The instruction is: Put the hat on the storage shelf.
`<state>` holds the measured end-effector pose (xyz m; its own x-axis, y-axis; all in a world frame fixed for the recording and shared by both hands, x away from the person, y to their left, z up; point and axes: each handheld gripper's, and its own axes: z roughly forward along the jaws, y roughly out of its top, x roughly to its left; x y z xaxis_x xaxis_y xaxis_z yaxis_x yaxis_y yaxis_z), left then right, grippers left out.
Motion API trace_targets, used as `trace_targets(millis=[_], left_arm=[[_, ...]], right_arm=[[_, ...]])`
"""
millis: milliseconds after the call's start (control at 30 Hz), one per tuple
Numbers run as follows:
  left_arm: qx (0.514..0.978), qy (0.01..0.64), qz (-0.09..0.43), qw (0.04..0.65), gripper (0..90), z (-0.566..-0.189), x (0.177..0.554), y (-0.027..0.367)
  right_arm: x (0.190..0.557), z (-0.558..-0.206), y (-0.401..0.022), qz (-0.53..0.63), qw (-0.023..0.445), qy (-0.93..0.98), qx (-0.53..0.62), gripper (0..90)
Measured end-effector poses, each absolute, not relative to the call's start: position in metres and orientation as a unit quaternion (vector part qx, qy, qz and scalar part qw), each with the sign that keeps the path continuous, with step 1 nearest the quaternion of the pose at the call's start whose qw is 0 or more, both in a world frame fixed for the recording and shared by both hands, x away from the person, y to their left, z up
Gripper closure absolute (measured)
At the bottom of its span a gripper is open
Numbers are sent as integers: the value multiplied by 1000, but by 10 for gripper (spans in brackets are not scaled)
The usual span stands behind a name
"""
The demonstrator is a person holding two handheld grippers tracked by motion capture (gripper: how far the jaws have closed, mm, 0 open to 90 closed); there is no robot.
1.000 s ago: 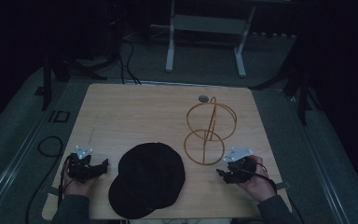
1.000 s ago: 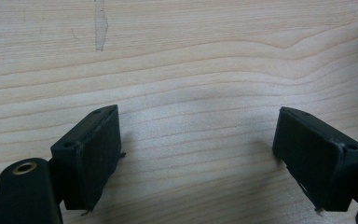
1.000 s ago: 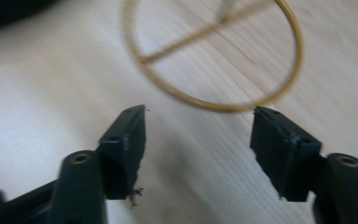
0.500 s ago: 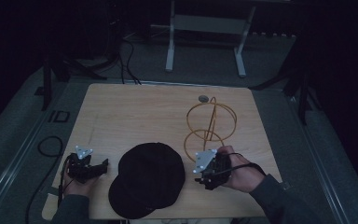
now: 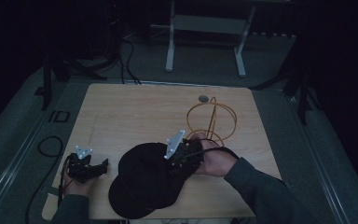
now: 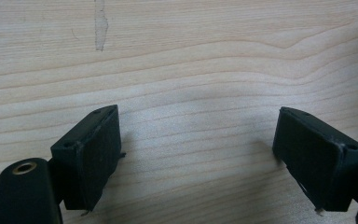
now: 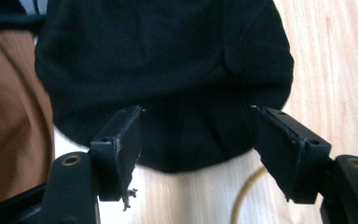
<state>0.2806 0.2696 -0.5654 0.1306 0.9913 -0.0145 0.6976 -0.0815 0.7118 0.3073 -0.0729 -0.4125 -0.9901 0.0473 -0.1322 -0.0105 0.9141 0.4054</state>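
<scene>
**Q:** Entry for this moment. Start nearest to you: where is the cap?

**A:** The black cap [image 5: 144, 182] lies flat on the wooden table [image 5: 121, 112], at the near edge, roughly centred. I use it as my landmark. Its brim end points toward me.

**Q:** Left tongs?

**A:** My left gripper [image 5: 103, 164] sits left of the cap, just beside it, not touching. In the left gripper view its jaws stand wide apart over bare wood, nothing between them.

**Q:** Right tongs?

**A:** My right gripper [image 5: 170, 163] is at the cap's right side, over the crown's edge. Jaws apart and just been opening. In the right gripper view the cap's rounded edge [image 7: 168, 93] lies beyond the pads [image 7: 121, 144]; neither pad presses on it.

**Q:** Beyond the cap?

**A:** The orange wire stand [image 5: 212, 119] is upright behind the cap to its right, near my right hand [image 5: 216, 158]. Farther back, a small grey disc [image 5: 203, 98] rests on the table.
</scene>
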Motion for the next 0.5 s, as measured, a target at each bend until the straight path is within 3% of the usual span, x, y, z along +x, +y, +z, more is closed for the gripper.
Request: trace_targets(millis=[167,500], left_arm=[[695,609,248,291,152,-565,280,270],[696,609,248,290,153,-565,280,270]], right_arm=[[319,-420,-53,214,30,975,44,297],[337,-439,-3,130,38,989,63,197]])
